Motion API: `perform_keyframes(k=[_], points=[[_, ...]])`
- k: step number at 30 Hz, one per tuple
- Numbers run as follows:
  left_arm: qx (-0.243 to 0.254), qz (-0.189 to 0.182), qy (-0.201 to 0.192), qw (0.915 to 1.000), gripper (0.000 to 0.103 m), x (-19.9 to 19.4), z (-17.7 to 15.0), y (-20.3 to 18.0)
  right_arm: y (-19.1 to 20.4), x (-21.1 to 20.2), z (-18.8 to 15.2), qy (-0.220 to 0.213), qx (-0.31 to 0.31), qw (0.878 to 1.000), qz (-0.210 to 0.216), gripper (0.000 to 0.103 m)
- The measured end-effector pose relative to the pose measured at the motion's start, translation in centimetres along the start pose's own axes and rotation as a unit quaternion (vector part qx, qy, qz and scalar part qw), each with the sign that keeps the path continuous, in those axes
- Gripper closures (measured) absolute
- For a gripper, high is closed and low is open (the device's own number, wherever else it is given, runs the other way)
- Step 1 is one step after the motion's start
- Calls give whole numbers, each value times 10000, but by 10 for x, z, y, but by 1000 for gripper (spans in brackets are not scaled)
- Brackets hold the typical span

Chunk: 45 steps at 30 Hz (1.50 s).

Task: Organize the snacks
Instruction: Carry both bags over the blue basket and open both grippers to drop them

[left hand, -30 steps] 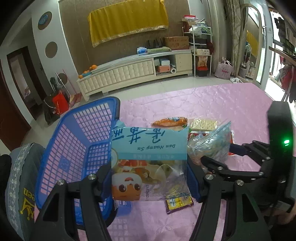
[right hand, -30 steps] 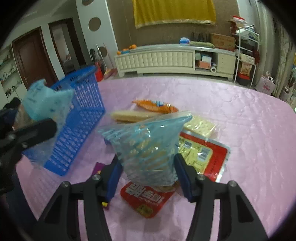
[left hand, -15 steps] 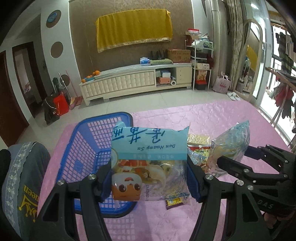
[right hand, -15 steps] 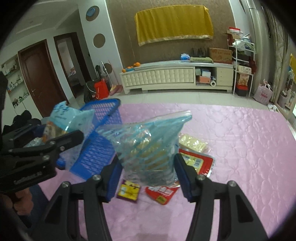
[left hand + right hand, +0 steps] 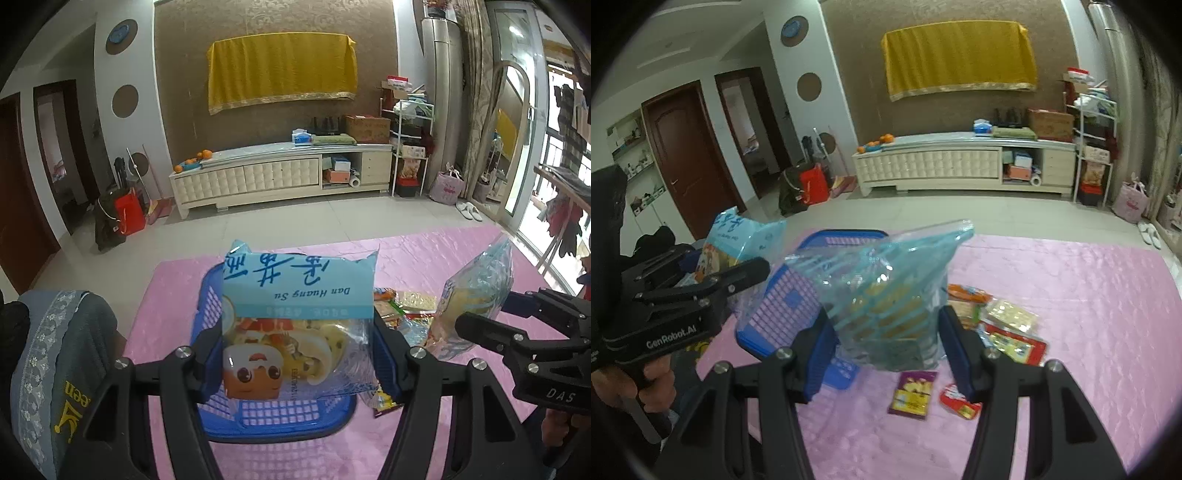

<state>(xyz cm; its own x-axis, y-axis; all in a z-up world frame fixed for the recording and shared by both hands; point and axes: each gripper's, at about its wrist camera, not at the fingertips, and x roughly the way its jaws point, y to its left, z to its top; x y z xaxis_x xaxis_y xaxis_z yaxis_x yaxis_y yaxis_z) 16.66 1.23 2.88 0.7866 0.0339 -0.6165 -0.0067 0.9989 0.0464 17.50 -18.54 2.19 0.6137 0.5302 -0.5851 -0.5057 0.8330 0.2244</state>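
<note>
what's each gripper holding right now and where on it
The left gripper pinches the blue Dan Huang Su bag by its lower sides; the right gripper pinches the clear striped bag low down.

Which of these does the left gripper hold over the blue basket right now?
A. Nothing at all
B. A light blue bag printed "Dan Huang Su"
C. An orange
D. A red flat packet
B: in the left wrist view the left gripper is clamped on the light blue bag, with the blue basket below it.
</note>
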Motion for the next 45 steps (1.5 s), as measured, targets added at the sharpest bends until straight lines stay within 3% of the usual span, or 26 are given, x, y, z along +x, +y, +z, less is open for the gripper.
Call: perform_keyframes(k=[12, 28, 36, 45], points=[[-150, 47, 301, 9994, 39, 29, 21, 43, 27, 54, 42, 492, -44, 9983, 324, 42], [-395, -32, 1255, 9913, 39, 131, 30, 84, 14, 171, 64, 1905, 387, 9800, 434, 42], [-458, -215, 1561, 9864, 39, 167, 28, 94, 18, 181, 78, 2015, 123, 9790, 275, 42], [-563, -247, 1603, 9851, 39, 173, 35, 101, 26, 188, 88, 2072, -65, 9780, 230, 42]])
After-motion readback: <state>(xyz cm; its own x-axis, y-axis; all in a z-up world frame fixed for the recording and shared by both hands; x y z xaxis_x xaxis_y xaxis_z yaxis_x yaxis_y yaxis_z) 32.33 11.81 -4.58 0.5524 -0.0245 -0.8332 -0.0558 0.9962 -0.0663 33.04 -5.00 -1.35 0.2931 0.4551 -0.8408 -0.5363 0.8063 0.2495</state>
